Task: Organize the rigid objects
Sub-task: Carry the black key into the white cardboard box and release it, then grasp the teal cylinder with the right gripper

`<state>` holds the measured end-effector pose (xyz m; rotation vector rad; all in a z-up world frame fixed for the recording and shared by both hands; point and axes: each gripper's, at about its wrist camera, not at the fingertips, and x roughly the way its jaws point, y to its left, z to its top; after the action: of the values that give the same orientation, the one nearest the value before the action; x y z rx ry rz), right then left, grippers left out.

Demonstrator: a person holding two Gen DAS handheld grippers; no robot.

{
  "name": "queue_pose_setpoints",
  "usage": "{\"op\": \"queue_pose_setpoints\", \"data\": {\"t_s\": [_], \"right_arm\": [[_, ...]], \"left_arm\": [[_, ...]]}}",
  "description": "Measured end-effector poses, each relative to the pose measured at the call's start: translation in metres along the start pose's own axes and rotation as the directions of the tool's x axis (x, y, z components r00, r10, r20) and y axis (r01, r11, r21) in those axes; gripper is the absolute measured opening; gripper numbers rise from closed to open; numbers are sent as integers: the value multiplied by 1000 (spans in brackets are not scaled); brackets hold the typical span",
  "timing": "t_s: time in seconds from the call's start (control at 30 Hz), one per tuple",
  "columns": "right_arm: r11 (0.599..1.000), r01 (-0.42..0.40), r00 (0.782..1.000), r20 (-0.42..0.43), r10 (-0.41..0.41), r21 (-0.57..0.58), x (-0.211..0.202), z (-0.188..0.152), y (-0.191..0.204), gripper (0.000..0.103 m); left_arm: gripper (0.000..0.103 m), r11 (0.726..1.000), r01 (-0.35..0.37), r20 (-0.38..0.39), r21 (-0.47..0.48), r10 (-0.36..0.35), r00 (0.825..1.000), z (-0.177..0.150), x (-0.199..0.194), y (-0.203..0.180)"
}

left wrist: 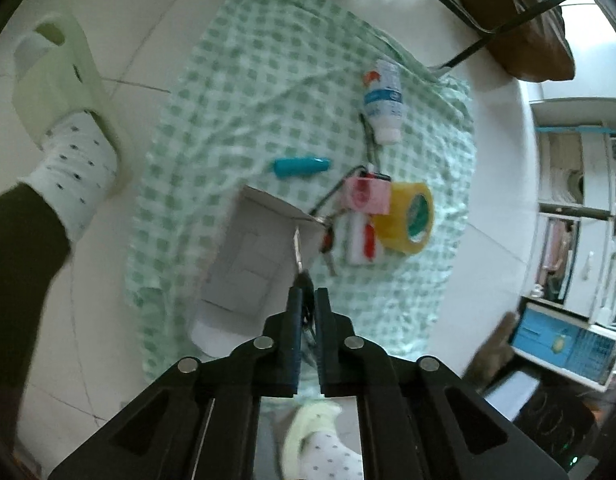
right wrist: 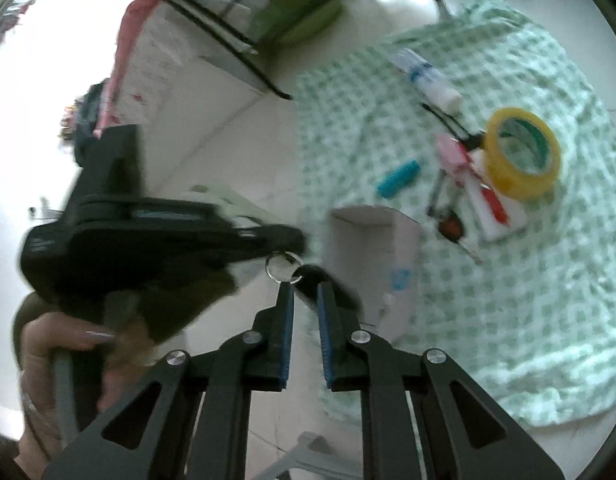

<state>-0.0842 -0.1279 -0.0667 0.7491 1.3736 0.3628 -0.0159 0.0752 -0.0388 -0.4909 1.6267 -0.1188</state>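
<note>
My left gripper is clenched on a key's dark head; the key runs straight toward twelve o'clock from the tips, its blade ending at the white box's rim. My right gripper grasps a black fob, its ring at eleven o'clock off the tips.

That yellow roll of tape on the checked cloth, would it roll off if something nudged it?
Probably, a little. The tape roll stands tilted on its edge, leaning against the pink box, so a push could set it rolling. The rumpled checked cloth would likely slow it. It looks rigid and easy to pinch through its open core.
</note>
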Motion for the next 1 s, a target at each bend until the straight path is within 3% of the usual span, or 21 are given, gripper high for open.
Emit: {"op": "queue_pose_setpoints", "data": {"t_s": [0.1,0.27,0.37,0.43,0.57,0.67,0.7,0.73,0.77,0.8,0.83,0.87,0.97,1.0], "right_arm": [[994,109,994,-19,-109,-3,6,0,-11,16],[964,265,964,-34,-265,-20,12,1,-30,24],[941,338,941,-3,-338,-22,12,2,-41,46],[926,373,928,25,-373,-52,13,3,-46,69],[898,414,909,13,-417,-150,29,8,-48,83],[888,406,901,-68,-429,-217,51,12,-56,85],[878,410,891,-96,-443,-245,58,13,-59,85],[857,420,876,-115,-469,-298,66,16,-61,85],[836,427,865,-112,-489,-344,71,18,-61,85],[803,438,852,-98,-514,-404,75,21,-60,85],[750,449,836,-69,-545,-485,79,26,-57,85],[717,451,828,-50,-558,-532,82,29,-55,85],[608,415,815,-20,-579,-677,90,48,-47,83],[570,382,817,-23,-577,-728,94,56,-44,76]], "left_arm": [[0,1000,-4,11,9,4,1000,-3,-14,-2],[0,999,-27,19,19,26,999,-3,-17,-5],[0,999,-38,15,13,37,999,0,-19,-3],[0,999,-48,9,16,47,999,4,-20,-1],[0,998,-61,-6,28,61,998,5,-19,-6],[2,999,-44,-6,29,44,999,7,-20,-4],[7,998,-51,17,37,50,999,6,-23,-4],[24,997,-59,35,46,58,998,6,-24,-2],[48,995,-76,70,60,72,995,6,-28,-1],[60,994,-86,97,68,79,992,4,-32,0],[80,992,-98,124,76,88,988,3,-36,0],[88,991,-107,144,82,95,985,0,-39,0],[88,983,-161,192,82,143,971,-2,-48,4],[88,982,-176,201,68,159,967,-1,-50,8]]}}
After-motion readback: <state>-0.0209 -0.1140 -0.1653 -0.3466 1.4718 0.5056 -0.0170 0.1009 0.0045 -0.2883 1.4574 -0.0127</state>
